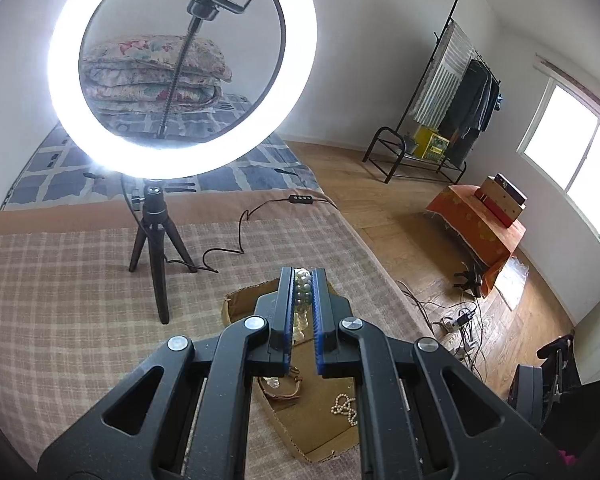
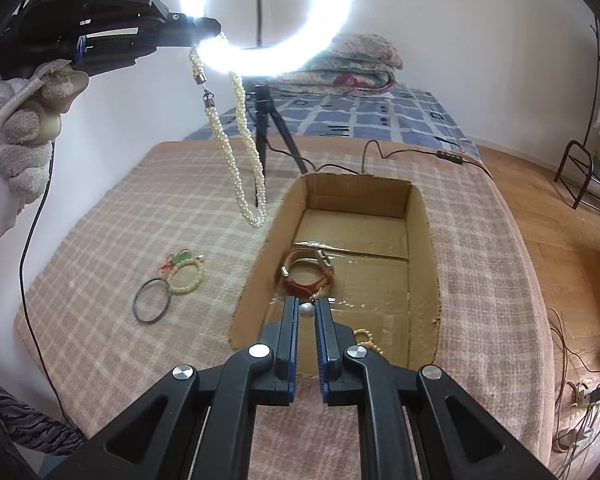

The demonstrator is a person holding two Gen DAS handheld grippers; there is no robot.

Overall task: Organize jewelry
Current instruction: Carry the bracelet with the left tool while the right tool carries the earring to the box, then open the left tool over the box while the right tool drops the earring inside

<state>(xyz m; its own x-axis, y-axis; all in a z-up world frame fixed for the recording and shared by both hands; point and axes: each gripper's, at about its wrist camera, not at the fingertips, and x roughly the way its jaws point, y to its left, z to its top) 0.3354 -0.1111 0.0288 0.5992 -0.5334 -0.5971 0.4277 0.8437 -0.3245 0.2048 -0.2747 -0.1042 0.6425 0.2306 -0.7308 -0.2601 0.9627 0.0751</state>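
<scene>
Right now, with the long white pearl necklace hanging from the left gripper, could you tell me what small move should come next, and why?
Probably carry the left gripper rightward, then lower it: the long white pearl necklace hangs beside the open cardboard box, over the pink plaid blanket rather than the opening. The right gripper already holds a silver bead over the box.

My pearl rope necklace (image 2: 236,132) dangles in a long loop above the blanket, left of the cardboard box (image 2: 424,216). Inside the box sit a brown leather bracelet (image 2: 308,276) and small pearl strand (image 2: 366,338).
</scene>
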